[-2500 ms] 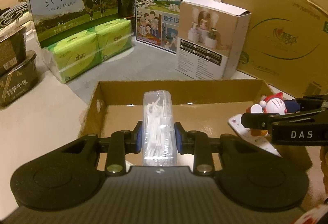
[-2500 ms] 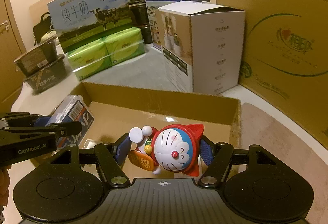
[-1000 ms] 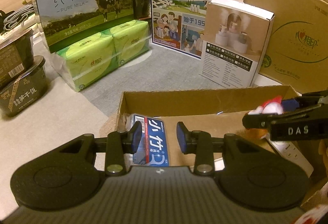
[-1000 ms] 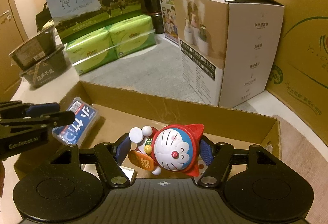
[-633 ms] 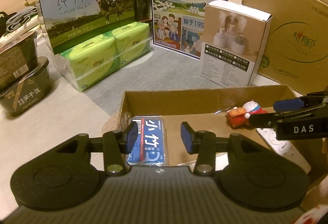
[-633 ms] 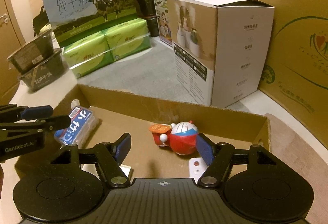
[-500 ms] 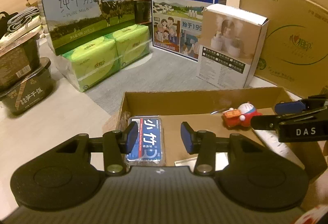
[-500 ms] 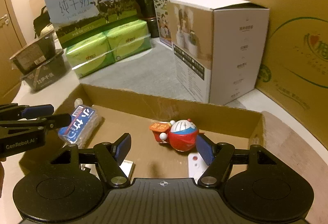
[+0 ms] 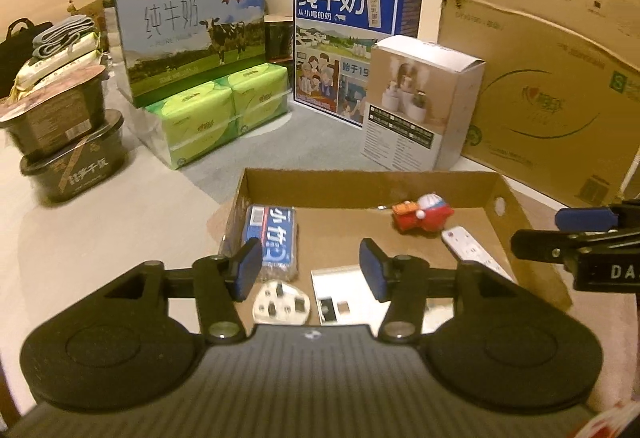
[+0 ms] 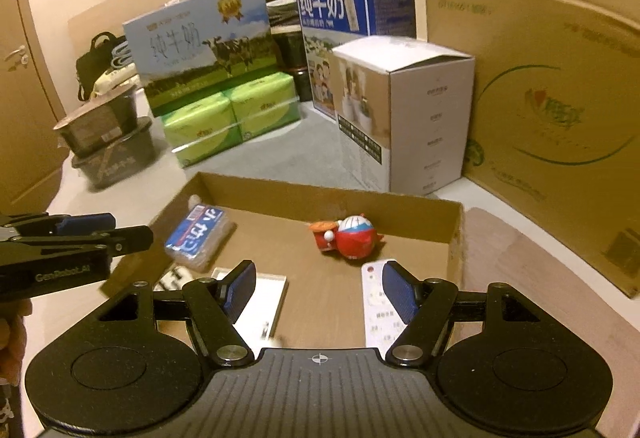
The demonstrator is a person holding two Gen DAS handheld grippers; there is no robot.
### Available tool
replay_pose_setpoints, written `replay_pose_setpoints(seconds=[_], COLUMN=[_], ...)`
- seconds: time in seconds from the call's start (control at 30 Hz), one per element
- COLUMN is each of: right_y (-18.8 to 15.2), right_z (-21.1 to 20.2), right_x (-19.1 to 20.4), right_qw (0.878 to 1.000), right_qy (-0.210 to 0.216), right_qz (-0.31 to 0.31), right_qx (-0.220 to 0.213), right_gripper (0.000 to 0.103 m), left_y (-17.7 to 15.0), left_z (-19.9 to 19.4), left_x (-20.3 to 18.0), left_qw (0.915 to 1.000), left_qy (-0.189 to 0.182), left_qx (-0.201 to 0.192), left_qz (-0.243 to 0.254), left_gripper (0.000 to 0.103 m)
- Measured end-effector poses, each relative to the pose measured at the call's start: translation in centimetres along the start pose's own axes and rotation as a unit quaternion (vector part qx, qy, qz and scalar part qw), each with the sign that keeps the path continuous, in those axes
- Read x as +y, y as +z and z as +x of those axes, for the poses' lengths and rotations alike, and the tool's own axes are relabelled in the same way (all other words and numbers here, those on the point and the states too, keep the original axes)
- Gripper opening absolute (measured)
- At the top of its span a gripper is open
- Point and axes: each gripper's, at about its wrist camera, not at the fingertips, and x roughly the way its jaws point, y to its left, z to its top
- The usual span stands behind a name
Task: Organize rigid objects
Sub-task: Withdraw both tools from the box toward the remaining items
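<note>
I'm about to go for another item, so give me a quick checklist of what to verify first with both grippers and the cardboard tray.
1. Left gripper open and holding nothing: ok.
2. Right gripper open and holding nothing: ok.
3. Floss pick box lying flat inside the cardboard tray, by its left wall: ok.
4. Doraemon figure inside the tray near the far wall: ok, though on its side.
5. Remote control, plug adapter and white card inside the tray: ok.
6. Next item to collect: cannot tell.
</note>
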Motion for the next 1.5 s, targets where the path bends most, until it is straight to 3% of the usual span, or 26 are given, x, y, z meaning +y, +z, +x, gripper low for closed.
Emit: replay_pose_setpoints(seconds=[0.23, 0.4, 0.73, 1.5], right_y=[-2.6, -4.6, -8.2, -13.3], right_z=[-5.2, -7.8, -11.1, -12.6], right_x=[1.4, 1.9, 2.1, 1.6], right_qw=[1.0, 1.0, 1.0, 1.0], right_qy=[-0.013, -0.016, -0.012, -0.01], right_qz=[-0.002, 0.001, 0.008, 0.012], right_qx=[-0.011, -0.013, -0.01, 0.008], right_gripper=[0.07, 0.072, 0.087, 0.091], left_y=[-2.5, -4.3, -8.4, -13.6], left_z=[-4.9, -7.6, -11.3, -13.8], left_x=[-0.6, -1.0, -1.6, -0.5], left_qw=[0.9999, 0.9997, 0.9992, 0.9975], left_qy=[-0.002, -0.003, -0.006, 0.024], left_qx=[-0.005, -0.007, -0.006, 0.013], left_qz=[-0.013, -0.022, -0.039, -0.065], left_gripper=[0.072, 0.078, 0.088, 0.089])
